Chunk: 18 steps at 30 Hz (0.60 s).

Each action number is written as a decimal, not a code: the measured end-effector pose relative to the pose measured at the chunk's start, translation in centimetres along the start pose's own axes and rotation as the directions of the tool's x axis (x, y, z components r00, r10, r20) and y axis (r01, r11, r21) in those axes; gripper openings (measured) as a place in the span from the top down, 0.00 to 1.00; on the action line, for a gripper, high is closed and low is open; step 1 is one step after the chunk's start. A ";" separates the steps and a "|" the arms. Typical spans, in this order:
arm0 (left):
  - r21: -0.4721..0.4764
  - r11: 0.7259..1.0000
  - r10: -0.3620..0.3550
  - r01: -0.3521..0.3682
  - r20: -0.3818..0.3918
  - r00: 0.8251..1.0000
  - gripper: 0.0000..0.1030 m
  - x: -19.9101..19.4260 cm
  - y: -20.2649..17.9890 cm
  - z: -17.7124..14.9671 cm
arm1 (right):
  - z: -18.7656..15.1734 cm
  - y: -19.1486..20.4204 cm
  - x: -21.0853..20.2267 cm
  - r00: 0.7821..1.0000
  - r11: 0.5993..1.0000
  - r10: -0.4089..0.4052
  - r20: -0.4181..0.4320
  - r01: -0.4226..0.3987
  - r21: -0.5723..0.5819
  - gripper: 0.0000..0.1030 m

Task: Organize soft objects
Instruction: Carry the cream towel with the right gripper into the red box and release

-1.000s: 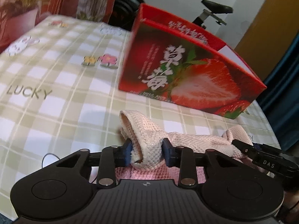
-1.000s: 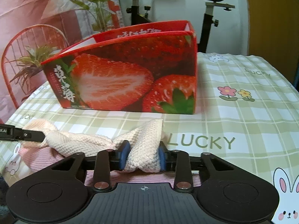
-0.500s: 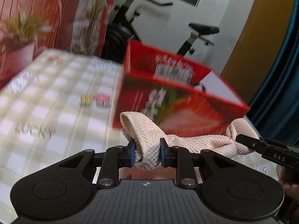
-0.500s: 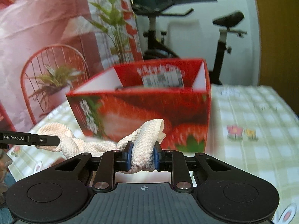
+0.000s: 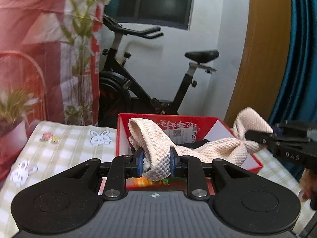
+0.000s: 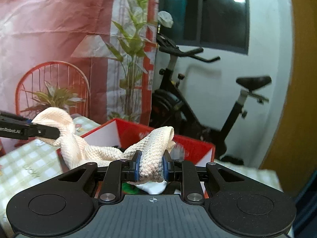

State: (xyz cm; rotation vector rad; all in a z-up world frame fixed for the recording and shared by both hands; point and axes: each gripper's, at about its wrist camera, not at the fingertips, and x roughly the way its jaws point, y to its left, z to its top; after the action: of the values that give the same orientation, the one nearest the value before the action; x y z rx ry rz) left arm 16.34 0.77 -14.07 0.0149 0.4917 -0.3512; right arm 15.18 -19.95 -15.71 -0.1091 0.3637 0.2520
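Towel hangs seemingly above box, on table

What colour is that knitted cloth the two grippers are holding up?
Cream, faintly pinkish, the knitted cloth shows best in the left wrist view.

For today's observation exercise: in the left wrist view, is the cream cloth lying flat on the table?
No: the cream cloth hangs in the air above the red box, pinched at both ends.

A black exercise bike stood at twelve o'clock against a white wall under a dark window, with what seemed a printed backdrop at ten o'clock.
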 end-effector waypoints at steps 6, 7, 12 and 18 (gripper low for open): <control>0.076 0.997 0.000 0.011 -0.144 0.990 0.75 5.6 -0.7 1.0 | 0.2 0.1 4.5 0.996 0.996 -0.022 -0.085 0.015 -0.091 0.81; 0.081 0.997 0.004 0.009 -0.157 0.988 0.75 6.1 -0.6 0.9 | -0.1 0.2 5.2 0.995 0.995 -0.025 -0.100 0.016 -0.097 0.81; 0.099 0.995 0.005 0.016 -0.212 0.977 0.75 8.4 -0.6 0.4 | -1.3 -0.3 7.9 0.985 0.996 -0.021 -0.169 0.007 -0.086 0.81; 0.085 0.996 0.013 0.007 -0.225 0.974 0.75 9.4 0.2 0.5 | -2.1 -1.0 9.5 0.977 0.995 -0.049 -0.205 0.030 -0.095 0.81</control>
State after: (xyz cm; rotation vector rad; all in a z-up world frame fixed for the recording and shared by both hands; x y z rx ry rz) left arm 24.35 -2.18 -18.02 0.1395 0.7013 -0.3694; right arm 23.33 -19.10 -21.07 -0.2336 0.5572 0.2182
